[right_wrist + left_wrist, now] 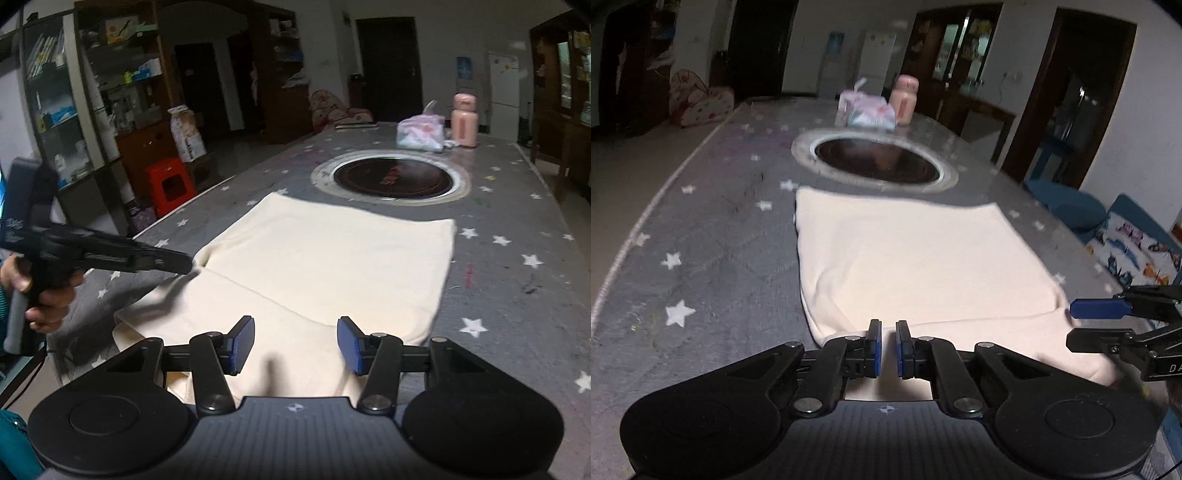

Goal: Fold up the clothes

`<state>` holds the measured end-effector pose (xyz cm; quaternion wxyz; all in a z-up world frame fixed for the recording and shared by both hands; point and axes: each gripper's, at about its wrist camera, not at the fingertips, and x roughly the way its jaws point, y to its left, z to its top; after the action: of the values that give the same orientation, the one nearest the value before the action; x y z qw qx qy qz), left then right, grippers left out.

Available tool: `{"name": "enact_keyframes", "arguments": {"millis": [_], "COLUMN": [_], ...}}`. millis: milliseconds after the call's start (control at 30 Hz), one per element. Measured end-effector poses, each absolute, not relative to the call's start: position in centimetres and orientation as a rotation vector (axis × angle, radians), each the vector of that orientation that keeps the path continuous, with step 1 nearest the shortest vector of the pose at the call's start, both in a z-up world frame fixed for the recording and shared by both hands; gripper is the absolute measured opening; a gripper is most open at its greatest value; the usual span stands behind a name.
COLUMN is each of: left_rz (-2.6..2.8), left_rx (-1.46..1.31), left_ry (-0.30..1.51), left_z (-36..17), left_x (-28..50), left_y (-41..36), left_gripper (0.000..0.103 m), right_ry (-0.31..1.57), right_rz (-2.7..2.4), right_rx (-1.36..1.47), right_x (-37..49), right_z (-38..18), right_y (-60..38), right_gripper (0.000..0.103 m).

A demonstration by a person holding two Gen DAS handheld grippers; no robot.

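The left gripper [888, 349] is clenched, perhaps pinching the cream cloth [908, 258]; the right gripper [295, 345] is released, so pulling unevenly may skew the fold.

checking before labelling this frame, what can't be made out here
- Left wrist view: cloth near hem, hidden under left tool.
- Right wrist view: left tool's tips blurred, so a pinch on the cloth is unclear.
- Both views: bag print, blurred and small.

A pink bottle [464, 120] stands beside a plastic bag [421, 133]; red stool [170, 184] below.
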<state>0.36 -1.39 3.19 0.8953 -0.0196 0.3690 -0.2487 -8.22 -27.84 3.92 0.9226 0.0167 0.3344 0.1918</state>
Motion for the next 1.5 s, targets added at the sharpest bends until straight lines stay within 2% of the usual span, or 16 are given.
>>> {"name": "enact_keyframes", "arguments": {"millis": [233,533,767,1000,1367,1467,1500], "left_rz": [-0.511,-0.694,-0.726,-0.815,-0.792,-0.795,-0.798], "left_rx": [-0.037,0.115,0.132,0.297,0.304,0.289,0.301], "left_ry": [0.754,0.735,0.682,0.628,0.614,0.604,0.596], "left_z": [3.5,3.0,3.7,2.7,2.8,3.8,4.1], "left_x": [-0.4,-5.3,-6.3,-8.9,-9.0,-9.3,-9.7], "left_y": [-0.3,-3.5,-4.5,-5.7,-4.8,-3.1,-2.6], "left_gripper": [0.009,0.009,0.009,0.011,0.015,0.023,0.029], "right_ry": [0.741,0.763,0.691,0.71,0.712,0.698,0.698], "right_rz": [0.387,0.446,0.441,0.495,0.505,0.503,0.504], "right_rx": [0.001,-0.161,-0.179,-0.225,-0.247,-0.219,-0.218], "right_x": [-7.4,-9.9,-10.7,-10.9,-11.3,-11.8,-12.0], "right_z": [2.2,2.1,3.1,2.4,2.0,3.2,3.6], "right_y": [-27.4,-25.6,-24.8,-23.3,-22.6,-23.7,-24.1], "right_gripper": [0.048,0.048,0.048,0.048,0.049,0.049,0.051]}}
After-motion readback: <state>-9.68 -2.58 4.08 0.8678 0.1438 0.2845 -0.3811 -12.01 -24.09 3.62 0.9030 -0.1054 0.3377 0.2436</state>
